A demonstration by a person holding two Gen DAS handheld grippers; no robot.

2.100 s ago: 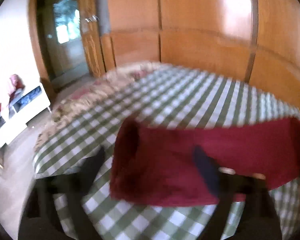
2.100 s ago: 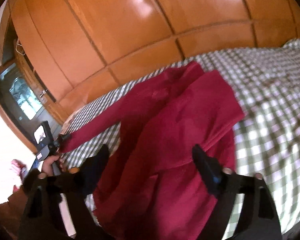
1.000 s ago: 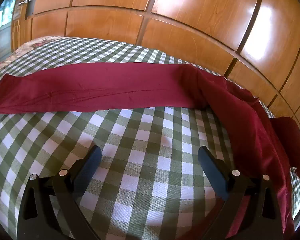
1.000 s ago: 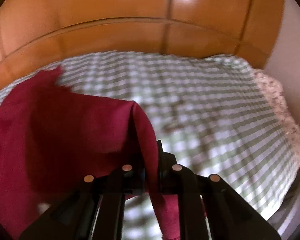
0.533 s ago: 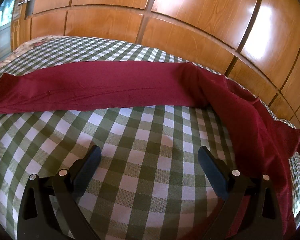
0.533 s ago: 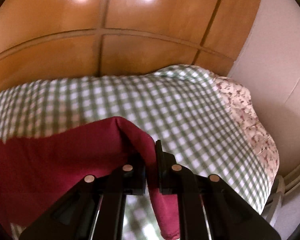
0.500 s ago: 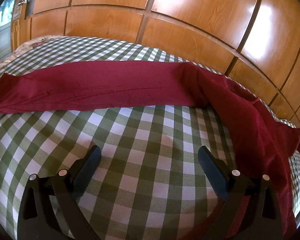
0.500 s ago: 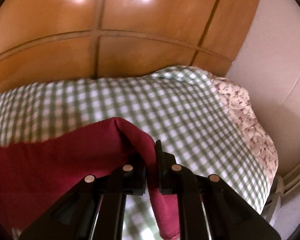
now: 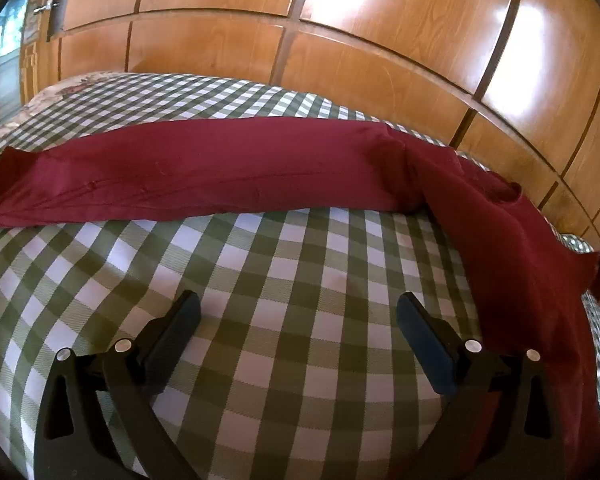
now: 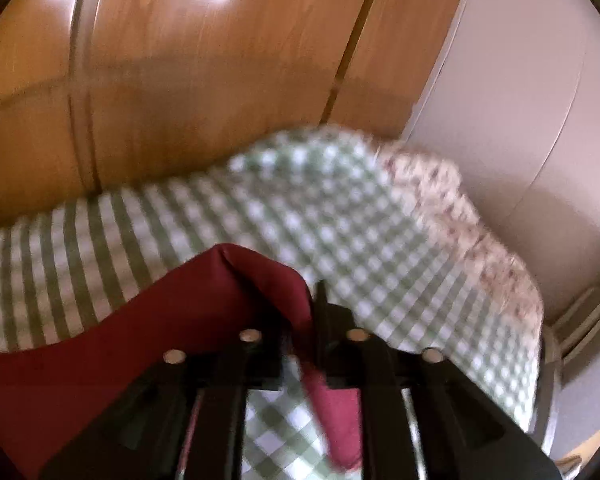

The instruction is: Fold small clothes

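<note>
In the left wrist view, a dark red garment (image 9: 228,172) lies on a green-and-white checked bedcover (image 9: 284,320). One long sleeve stretches flat across the far side from the left edge toward the right. The body then runs down the right side toward the near edge. Wooden panels (image 9: 340,48) stand behind. The left gripper (image 9: 298,318) hangs low over bare checks, its jaws spread wide with nothing between them.

In the right wrist view, which is blurred, the right gripper (image 10: 314,314) is clamped tight on a raised fold of the red cloth (image 10: 260,276), lifted above the cover near its far right corner.
</note>
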